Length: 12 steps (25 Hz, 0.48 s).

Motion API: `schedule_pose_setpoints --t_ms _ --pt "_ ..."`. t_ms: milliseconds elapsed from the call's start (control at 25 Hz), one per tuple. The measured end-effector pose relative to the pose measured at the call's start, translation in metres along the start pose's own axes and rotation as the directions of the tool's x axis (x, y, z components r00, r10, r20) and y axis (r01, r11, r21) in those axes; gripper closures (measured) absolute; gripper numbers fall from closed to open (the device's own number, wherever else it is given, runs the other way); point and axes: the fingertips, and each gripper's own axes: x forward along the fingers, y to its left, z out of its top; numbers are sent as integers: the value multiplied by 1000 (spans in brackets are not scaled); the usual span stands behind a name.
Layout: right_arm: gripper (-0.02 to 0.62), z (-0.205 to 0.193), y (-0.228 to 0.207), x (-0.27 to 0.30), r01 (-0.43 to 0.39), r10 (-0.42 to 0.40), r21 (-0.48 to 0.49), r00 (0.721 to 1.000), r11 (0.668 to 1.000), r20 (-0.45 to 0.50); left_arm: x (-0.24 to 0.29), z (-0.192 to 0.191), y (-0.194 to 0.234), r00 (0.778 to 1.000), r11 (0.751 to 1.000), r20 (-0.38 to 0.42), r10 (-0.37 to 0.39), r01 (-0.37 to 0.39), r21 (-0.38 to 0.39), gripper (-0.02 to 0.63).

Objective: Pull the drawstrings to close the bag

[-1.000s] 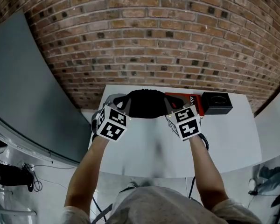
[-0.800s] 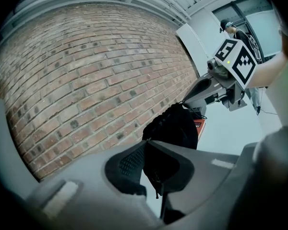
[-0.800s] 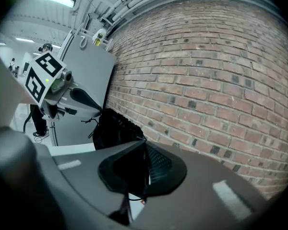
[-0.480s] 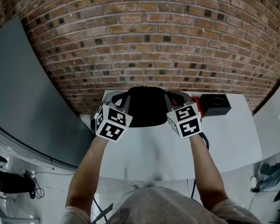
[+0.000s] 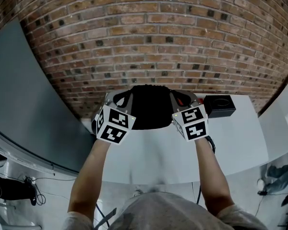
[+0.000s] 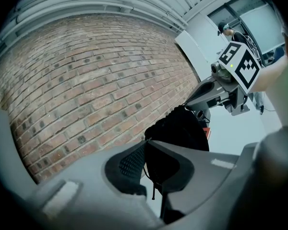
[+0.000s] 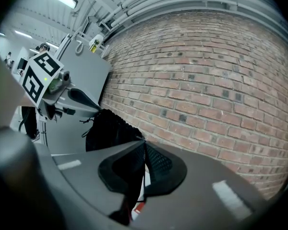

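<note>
Now the left gripper [image 6: 145, 145] and right gripper [image 7: 144, 145] are each pinching a drawstring [image 6: 150, 182], the bag [image 5: 151, 108] between them; pulling evenly apart seems wisest.

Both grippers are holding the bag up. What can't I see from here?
Bag mouth: head view shows only the black bag's gathered top; closed or not, unclear.
Right drawstring: right gripper view, dark between the right gripper's shut jaws, indistinct from the fabric.
Bag bottom: head view, hidden behind the bag itself; touching the table or lifted, unclear.
</note>
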Motion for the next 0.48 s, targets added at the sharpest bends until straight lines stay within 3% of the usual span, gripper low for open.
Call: schedule_pose_setpoints --t_ms 480 --pt "589 8 -12 -12 45 -46 15 998 999 45 -11 7 8 999 997 24 33 -32 -71 591"
